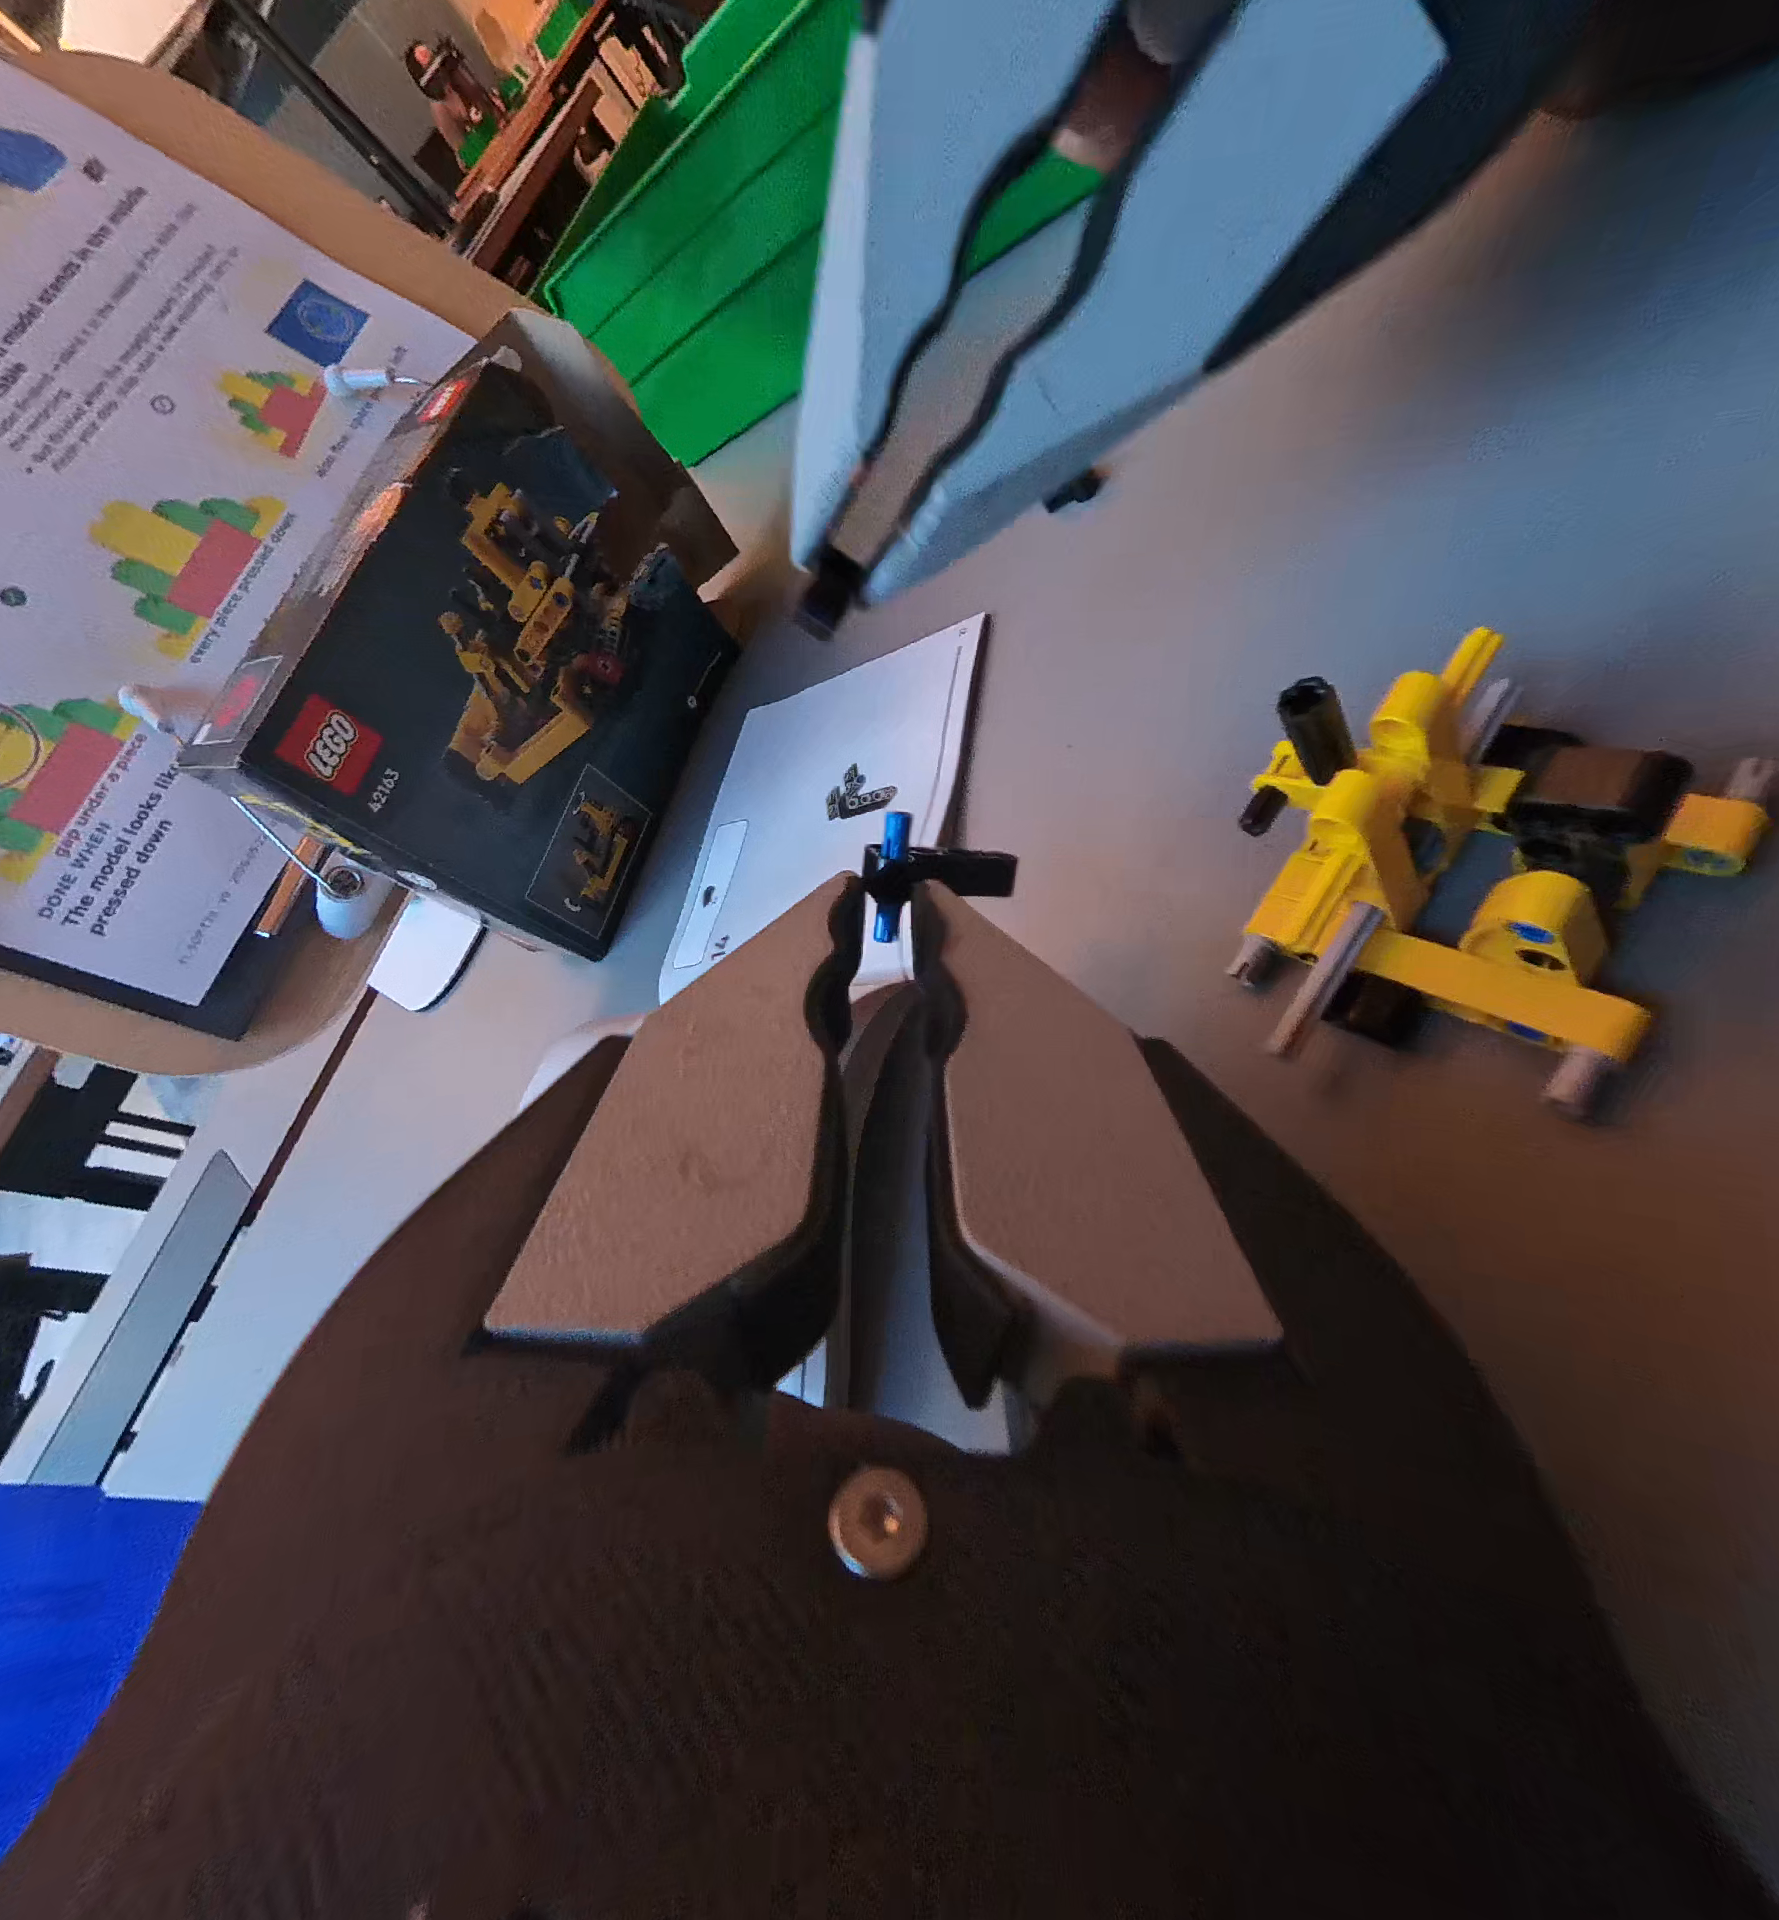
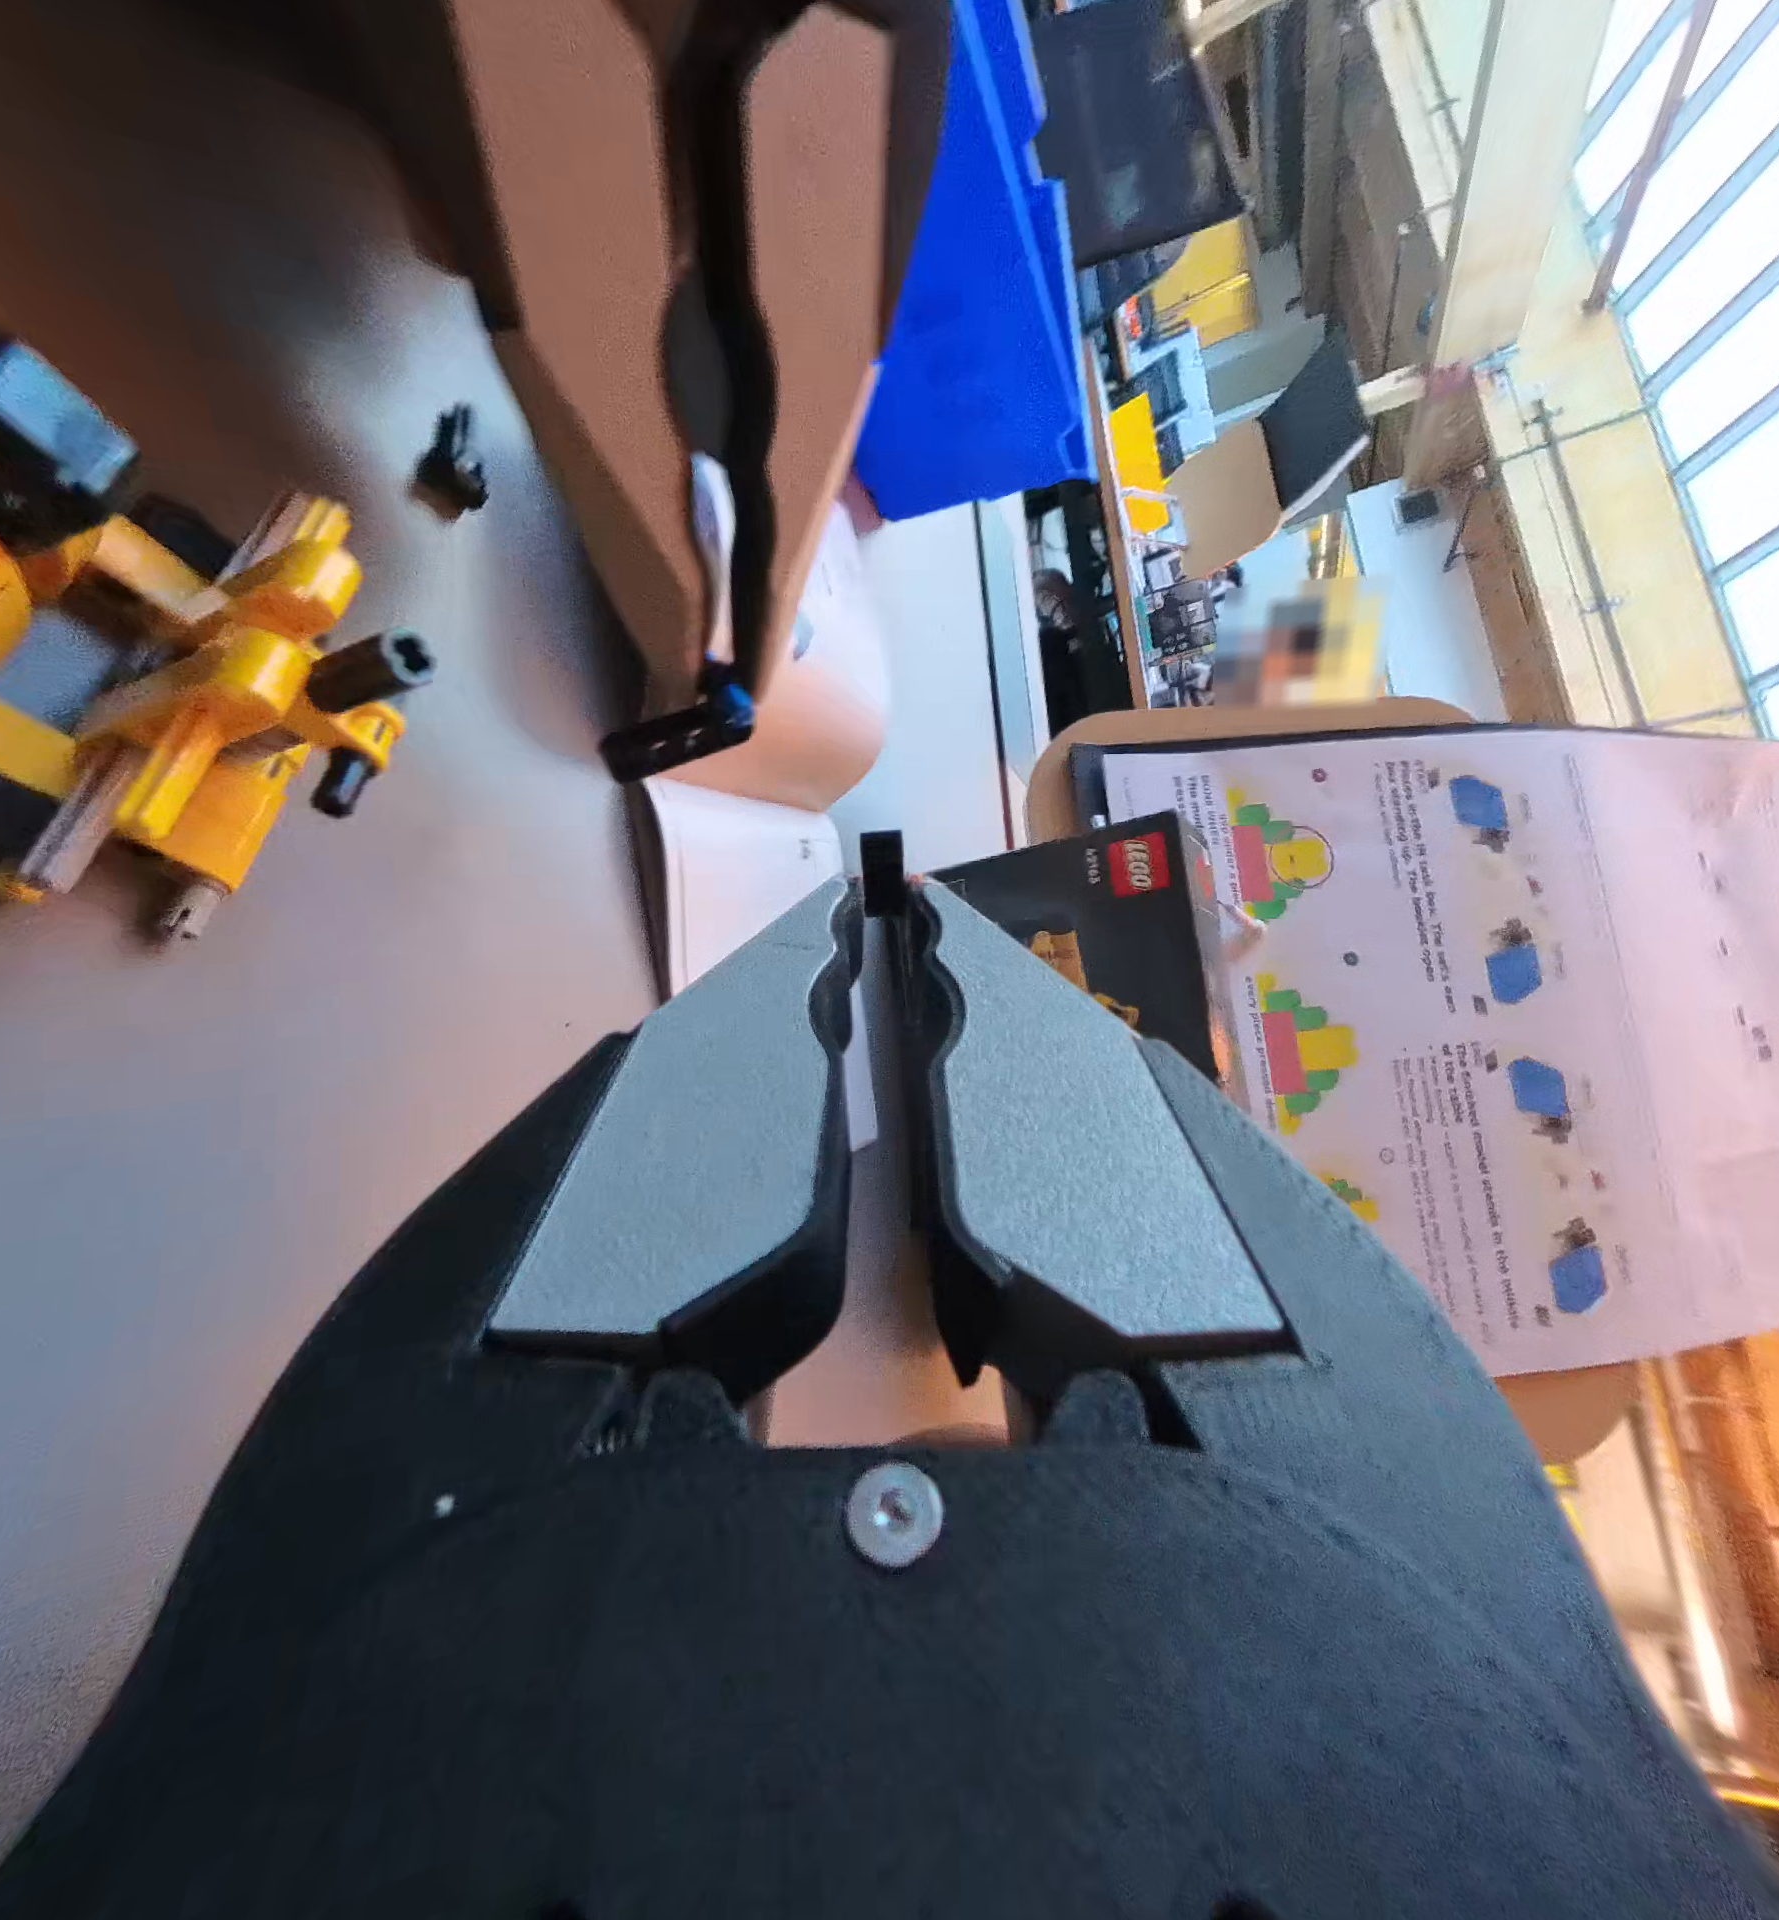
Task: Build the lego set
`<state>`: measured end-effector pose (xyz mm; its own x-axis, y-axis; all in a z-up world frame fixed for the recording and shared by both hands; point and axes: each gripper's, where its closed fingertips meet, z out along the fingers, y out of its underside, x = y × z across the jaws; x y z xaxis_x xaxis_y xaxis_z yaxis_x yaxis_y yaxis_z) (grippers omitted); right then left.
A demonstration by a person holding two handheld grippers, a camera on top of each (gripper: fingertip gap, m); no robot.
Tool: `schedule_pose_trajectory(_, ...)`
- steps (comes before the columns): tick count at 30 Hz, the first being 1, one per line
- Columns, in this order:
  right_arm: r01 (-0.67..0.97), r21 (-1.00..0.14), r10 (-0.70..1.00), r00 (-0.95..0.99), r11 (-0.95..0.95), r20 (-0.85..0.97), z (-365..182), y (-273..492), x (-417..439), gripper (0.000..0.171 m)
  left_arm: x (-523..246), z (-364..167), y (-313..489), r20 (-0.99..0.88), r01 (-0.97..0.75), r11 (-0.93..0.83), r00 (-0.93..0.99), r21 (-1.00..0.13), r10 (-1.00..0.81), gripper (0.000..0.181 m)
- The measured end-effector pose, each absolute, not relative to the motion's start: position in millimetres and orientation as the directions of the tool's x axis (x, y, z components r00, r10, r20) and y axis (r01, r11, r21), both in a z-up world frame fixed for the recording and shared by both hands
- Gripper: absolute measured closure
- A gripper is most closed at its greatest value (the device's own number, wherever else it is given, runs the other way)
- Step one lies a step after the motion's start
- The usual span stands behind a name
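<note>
My left gripper (image 1: 885, 896) is shut on a black beam with a blue pin (image 1: 952, 871) and holds it above the table; the beam sticks out to the right. It also shows in the right wrist view (image 2: 672, 740), at the tips of the left gripper (image 2: 719, 675). My right gripper (image 2: 885, 896) is shut on a small black piece (image 2: 882, 860). It shows in the left wrist view (image 1: 843, 582), pointing down at the table beyond the beam. The half-built yellow and black model (image 1: 1456, 862) lies on the table to the right of both; it is at the left in the right wrist view (image 2: 168, 707).
The black set box (image 1: 469, 665) stands against a board with a printed sheet (image 1: 85, 520). An open instruction booklet (image 1: 843, 769) lies under the grippers. A loose black pin (image 2: 449, 457) lies near the model. Green bins (image 1: 719, 260) and a blue bin (image 2: 978, 312) stand at the table's sides.
</note>
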<state>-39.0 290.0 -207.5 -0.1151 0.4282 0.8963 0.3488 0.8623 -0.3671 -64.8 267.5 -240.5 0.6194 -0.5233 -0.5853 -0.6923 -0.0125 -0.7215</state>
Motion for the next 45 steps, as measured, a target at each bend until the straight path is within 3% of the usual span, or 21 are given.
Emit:
schedule_pose_trajectory(1, 0.363, -0.330, 0.400, -0.136, 0.871, 0.906, -213, 289, -40, 0.167, -65, -240, 268, -0.582, -0.689, -0.017, 0.624, -0.724, -0.522, 0.176)
schedule_pose_trajectory(4, 0.383, -0.220, 0.303, -0.172, 0.897, 0.937, -221, 287, -43, 0.167, -64, -240, 267, -0.568, -0.680, -0.022, 0.629, -0.733, -0.530, 0.176)
schedule_pose_trajectory(8, 0.384, -0.099, 0.172, -0.160, 0.918, 0.972, -218, 282, -46, 0.166, -61, -231, 264, -0.416, -0.553, -0.078, 0.705, -0.830, -0.575, 0.176)
schedule_pose_trajectory(12, 0.362, -0.046, 0.104, -0.142, 0.931, 0.984, -214, 273, -48, 0.167, -63, -229, 263, -0.320, -0.484, -0.122, 0.727, -0.867, -0.608, 0.175)
schedule_pose_trajectory(15, 0.376, -0.048, 0.118, -0.165, 0.925, 0.979, -220, 278, -48, 0.167, -68, -237, 264, -0.368, -0.544, -0.135, 0.710, -0.828, -0.600, 0.176)
schedule_pose_trajectory(18, 0.387, -0.115, 0.213, -0.222, 0.915, 0.951, -232, 283, -44, 0.167, -63, -248, 259, -0.376, -0.591, -0.155, 0.672, -0.792, -0.639, 0.176)
schedule_pose_trajectory(20, 0.353, -0.282, 0.380, -0.248, 0.892, 0.891, -236, 278, -40, 0.167, -62, -252, 256, -0.326, -0.577, -0.197, 0.674, -0.793, -0.663, 0.176)
schedule_pose_trajectory(23, 0.352, -0.606, 0.701, -0.357, 0.714, 0.618, -245, 268, -30, 0.167, -66, -256, 256, -0.248, -0.539, -0.265, 0.698, -0.799, -0.672, 0.176)
schedule_pose_trajectory(27, 0.431, -0.754, 0.859, -0.370, 0.496, 0.354, -247, 274, -23, 0.167, -66, -257, 256, -0.249, -0.544, -0.267, 0.695, -0.795, -0.674, 0.176)
schedule_pose_trajectory(32, 0.475, -0.804, 0.903, -0.394, 0.358, 0.169, -249, 268, -20, 0.153, -64, -261, 255, -0.302, -0.590, -0.246, 0.676, -0.769, -0.672, 0.175)
schedule_pose_trajectory(45, 0.557, -0.785, 0.946, -0.306, 0.270, 0.109, -260, 287, -22, 0.160, -67, -259, 258, -0.283, -0.567, -0.265, 0.698, -0.780, -0.658, 0.176)
